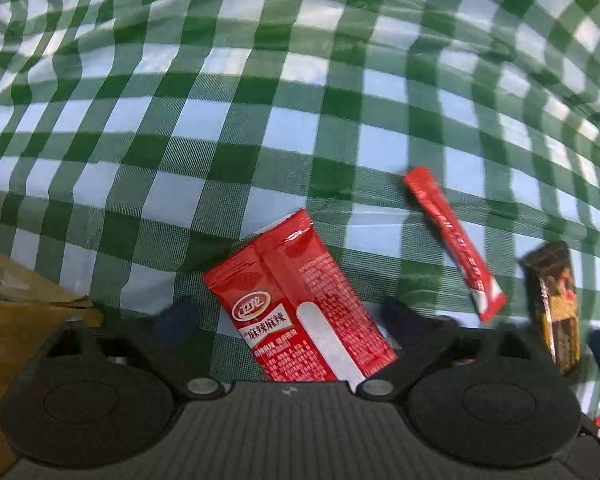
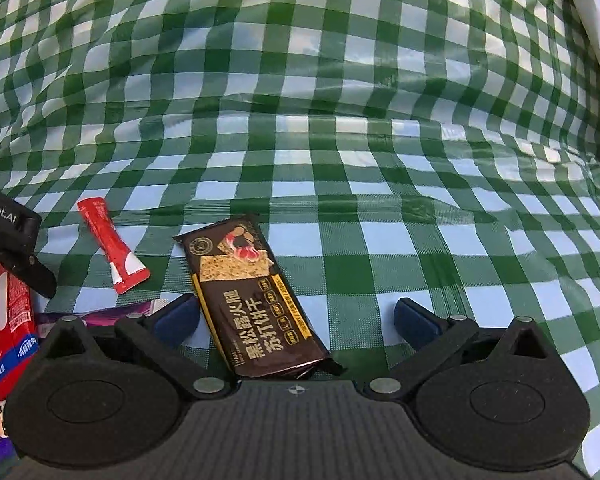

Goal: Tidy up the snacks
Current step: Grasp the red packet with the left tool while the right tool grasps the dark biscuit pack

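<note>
Here, a green-and-white checked cloth (image 1: 300,128) covers the bench. Far left in the left wrist view, a cardboard box (image 1: 16,312) sits at the cloth's edge. The left tongs (image 1: 290,320) stand wide, pointing steeply down; the red packet (image 1: 300,300) lies flat between the two pads, touching neither as far as can be told. Right of it, apart, a thin red stick (image 1: 454,240) lies slanted on the cloth. Further right lies the dark cracker pack (image 1: 556,304), with a blue pad of the other tongs at the frame edge beside it.

Right wrist view: purple and red wrappers (image 2: 4,320) crowd the lower left corner. The right tongs (image 2: 296,316) also stand wide, with the cracker pack between the pads, nearer the left one; contact unclear. White fabric (image 2: 596,20) shows top right.
</note>
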### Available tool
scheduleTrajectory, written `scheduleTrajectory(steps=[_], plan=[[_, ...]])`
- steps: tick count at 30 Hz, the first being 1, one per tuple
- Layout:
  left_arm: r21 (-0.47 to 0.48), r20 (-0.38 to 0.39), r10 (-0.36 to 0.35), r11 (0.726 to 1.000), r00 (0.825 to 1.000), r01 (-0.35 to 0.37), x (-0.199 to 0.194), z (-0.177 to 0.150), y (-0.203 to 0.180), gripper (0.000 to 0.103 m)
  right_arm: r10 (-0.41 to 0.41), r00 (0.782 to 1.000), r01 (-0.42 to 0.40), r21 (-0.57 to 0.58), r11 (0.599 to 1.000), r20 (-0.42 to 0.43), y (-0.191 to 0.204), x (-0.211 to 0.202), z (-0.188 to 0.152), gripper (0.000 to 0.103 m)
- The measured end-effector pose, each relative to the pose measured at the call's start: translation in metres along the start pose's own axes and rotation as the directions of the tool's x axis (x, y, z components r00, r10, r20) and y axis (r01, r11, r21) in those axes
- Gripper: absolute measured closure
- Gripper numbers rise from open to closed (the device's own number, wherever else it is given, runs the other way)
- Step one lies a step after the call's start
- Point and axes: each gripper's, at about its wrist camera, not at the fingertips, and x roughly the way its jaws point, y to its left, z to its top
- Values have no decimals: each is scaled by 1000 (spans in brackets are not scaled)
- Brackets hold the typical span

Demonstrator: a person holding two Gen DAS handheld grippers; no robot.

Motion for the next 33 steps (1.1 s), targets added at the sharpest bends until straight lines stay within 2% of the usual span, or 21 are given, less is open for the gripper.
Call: scheduleTrajectory(steps=[1,2,3,4,7,11,16,19,26,33], plan=[[10,21,-2,1000,1000,2,-7,-1,-1,39,19,1000,-18,-19,1000,16,2,-4,0,25],[30,27,-9,1000,1000,8,-12,-1,-3,47,26,999,-25,-43,999,23,6,-10,-2,45],[57,31,-12,998,999,10,-16,-2,-4,48,22,1000,-21,-65,998,22,10,-14,-2,58],[76,42,-12,997,999,8,-20,-4,-6,49,16,1000,-15,-77,997,16,13,-17,-2,62],[120,71,-18,993,997,9,-34,-9,-4,50,-16,1000,16,-67,998,-2,17,-27,-4,62],[122,69,-75,990,995,66,-59,-14,6,50,-57,998,57,-32,998,8,13,-53,-4,62],[144,123,-130,983,984,112,-107,-34,17,50,-72,996,71,35,997,45,8,-105,-5,62],[167,156,-142,979,977,116,-137,-46,24,50,-66,996,61,77,995,63,9,-137,-6,62],[261,219,-141,962,966,81,-211,-97,41,50,-51,991,38,102,994,124,31,-225,-13,62],[289,245,-150,954,958,75,-266,-170,78,50,-5,985,-8,73,997,174,83,-311,-30,62]])
